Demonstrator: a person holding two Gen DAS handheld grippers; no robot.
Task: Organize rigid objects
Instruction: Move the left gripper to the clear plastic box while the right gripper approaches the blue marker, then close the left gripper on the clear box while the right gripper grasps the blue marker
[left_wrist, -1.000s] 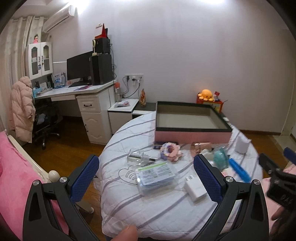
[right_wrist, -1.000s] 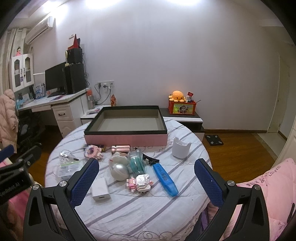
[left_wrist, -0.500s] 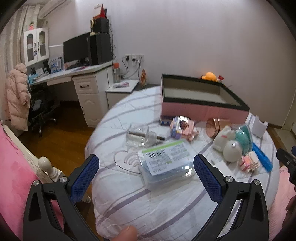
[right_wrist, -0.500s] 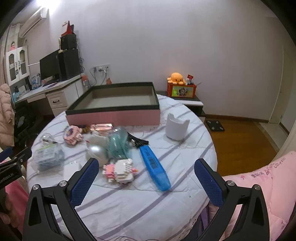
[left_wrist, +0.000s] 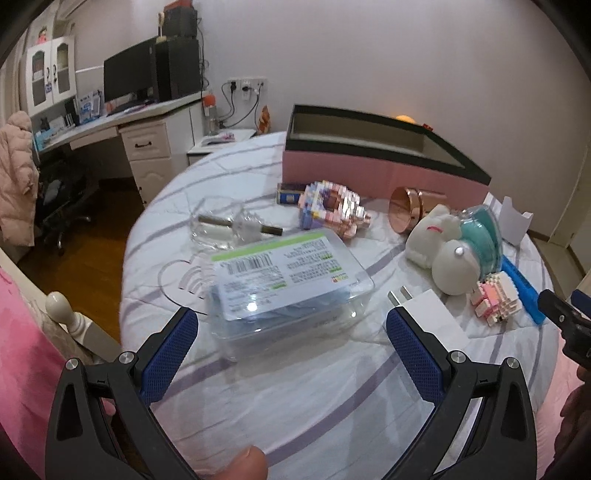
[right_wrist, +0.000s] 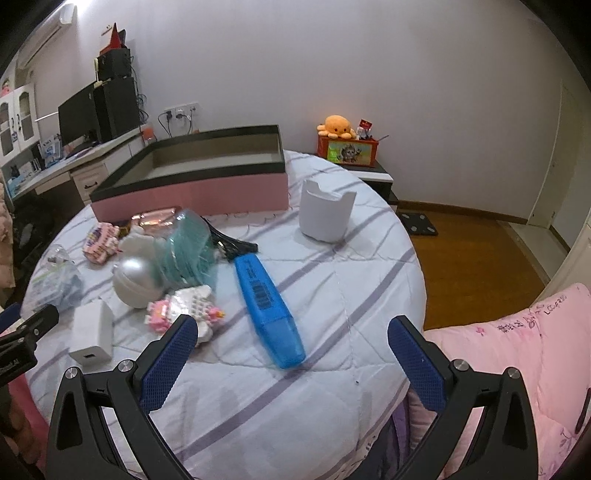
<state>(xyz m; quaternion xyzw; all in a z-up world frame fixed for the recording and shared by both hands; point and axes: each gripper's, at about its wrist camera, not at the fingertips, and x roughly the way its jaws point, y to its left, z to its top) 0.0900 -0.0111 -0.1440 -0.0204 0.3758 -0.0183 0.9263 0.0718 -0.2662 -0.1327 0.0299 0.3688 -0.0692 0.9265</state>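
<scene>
A round table under a striped cloth (left_wrist: 295, 387) holds several loose objects and a pink box with a black rim (left_wrist: 369, 173), open and empty at the back. My left gripper (left_wrist: 291, 354) is open, just short of a clear plastic case with a printed label (left_wrist: 288, 280). My right gripper (right_wrist: 293, 365) is open above the cloth, just short of a blue flat case (right_wrist: 266, 306). The pink box (right_wrist: 192, 192) also shows in the right wrist view.
Around the clear case lie a white charger (left_wrist: 436, 325), a silver ball (left_wrist: 456, 266), a teal clear holder (left_wrist: 484, 236), block models (left_wrist: 332, 210), a copper cap (left_wrist: 404, 214) and a clear dish (left_wrist: 221, 225). A white cup (right_wrist: 325, 210) stands right of the box. A desk (left_wrist: 122, 125) and wooden floor lie left.
Both grippers have moved forward and down toward the table. The clear case and the blue case now sit close in front of the open jaws. Nothing was grasped.
</scene>
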